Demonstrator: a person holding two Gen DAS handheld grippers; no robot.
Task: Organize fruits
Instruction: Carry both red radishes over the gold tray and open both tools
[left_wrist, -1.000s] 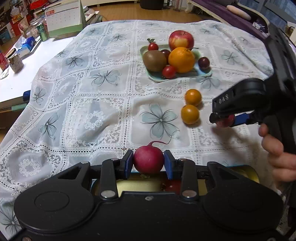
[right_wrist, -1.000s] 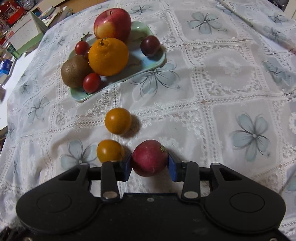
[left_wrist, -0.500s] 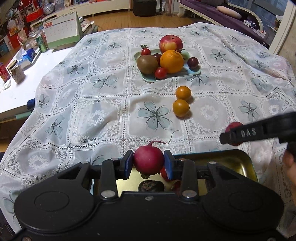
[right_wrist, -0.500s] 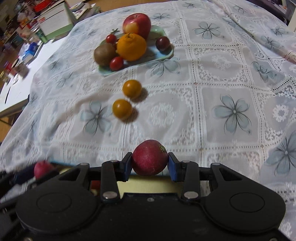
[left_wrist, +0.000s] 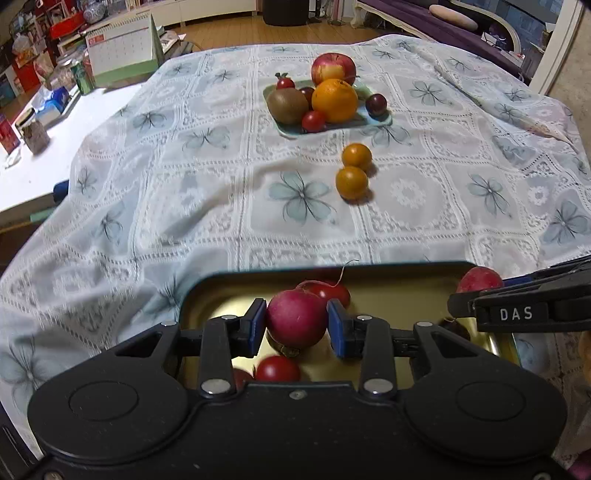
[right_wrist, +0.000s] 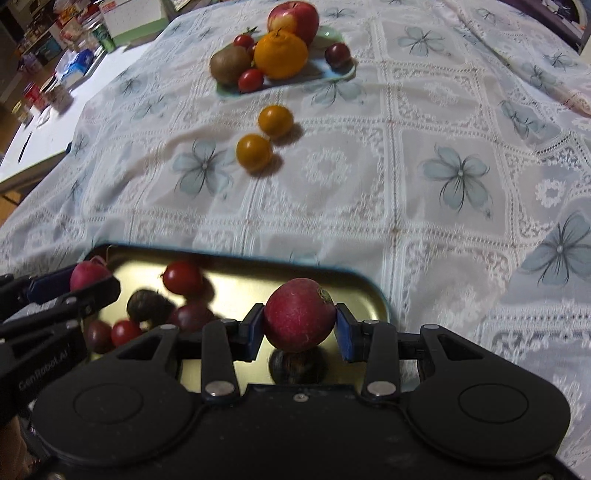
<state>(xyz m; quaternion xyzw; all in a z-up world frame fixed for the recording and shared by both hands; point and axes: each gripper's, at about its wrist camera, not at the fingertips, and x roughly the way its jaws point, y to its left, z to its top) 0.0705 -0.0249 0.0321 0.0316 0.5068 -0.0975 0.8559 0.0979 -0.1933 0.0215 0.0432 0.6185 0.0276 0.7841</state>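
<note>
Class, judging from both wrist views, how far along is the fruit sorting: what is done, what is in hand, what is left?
Done: several small red and dark fruits already lie in the gold tray.
In hand: the left gripper and right gripper each clamp a red radish above it.
Left: two orange tomatoes on the tablecloth, unless they belong elsewhere; the green plate holds the big fruit.

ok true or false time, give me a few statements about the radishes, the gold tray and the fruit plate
1. Each gripper holds a radish. True: left gripper, right gripper.
2. The gold tray is bare. False: small red and dark fruits lie in it.
3. Two yellow-orange tomatoes sit on the cloth, off the fruit plate. True.
4. The apple lies in the tray. False: it is on the plate.
</note>
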